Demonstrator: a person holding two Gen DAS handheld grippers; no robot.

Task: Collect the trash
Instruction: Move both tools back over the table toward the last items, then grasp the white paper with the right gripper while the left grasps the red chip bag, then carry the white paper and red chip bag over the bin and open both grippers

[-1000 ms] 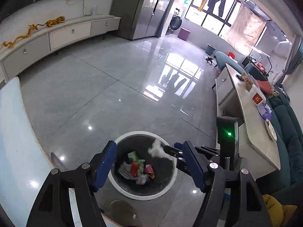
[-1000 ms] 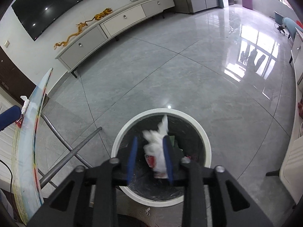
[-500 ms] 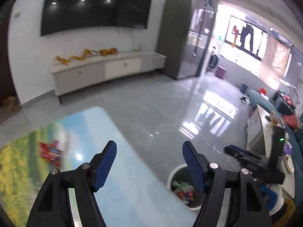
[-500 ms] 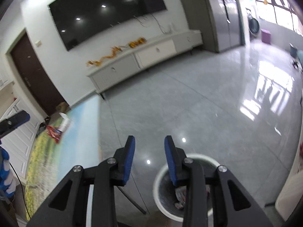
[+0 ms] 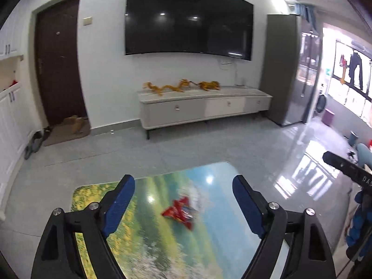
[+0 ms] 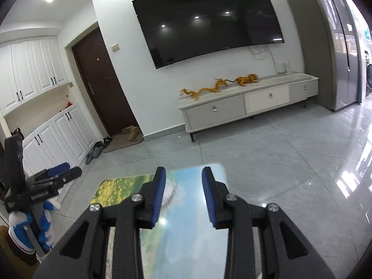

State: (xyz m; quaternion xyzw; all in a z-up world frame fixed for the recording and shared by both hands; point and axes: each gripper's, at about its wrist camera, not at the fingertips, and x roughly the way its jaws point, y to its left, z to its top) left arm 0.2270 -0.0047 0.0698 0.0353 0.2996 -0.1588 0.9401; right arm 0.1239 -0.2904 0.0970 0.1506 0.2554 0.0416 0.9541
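Observation:
A red snack wrapper lies on the landscape-print table in the left wrist view. My left gripper is open and empty, held above the table with the wrapper between and just beyond its blue fingers. My right gripper is open and empty over the table's far right part; the wrapper does not show in its view. The trash bin is out of view in both cameras.
A low TV cabinet with yellow ornaments stands at the far wall under a big TV. A dark door and white cupboards are to the left. Grey tiled floor surrounds the table.
Both grippers swung up and away from the trash bin to face the table. The right gripper let go of the white tissue into the bin and is open now. The wrapper came into the left view.

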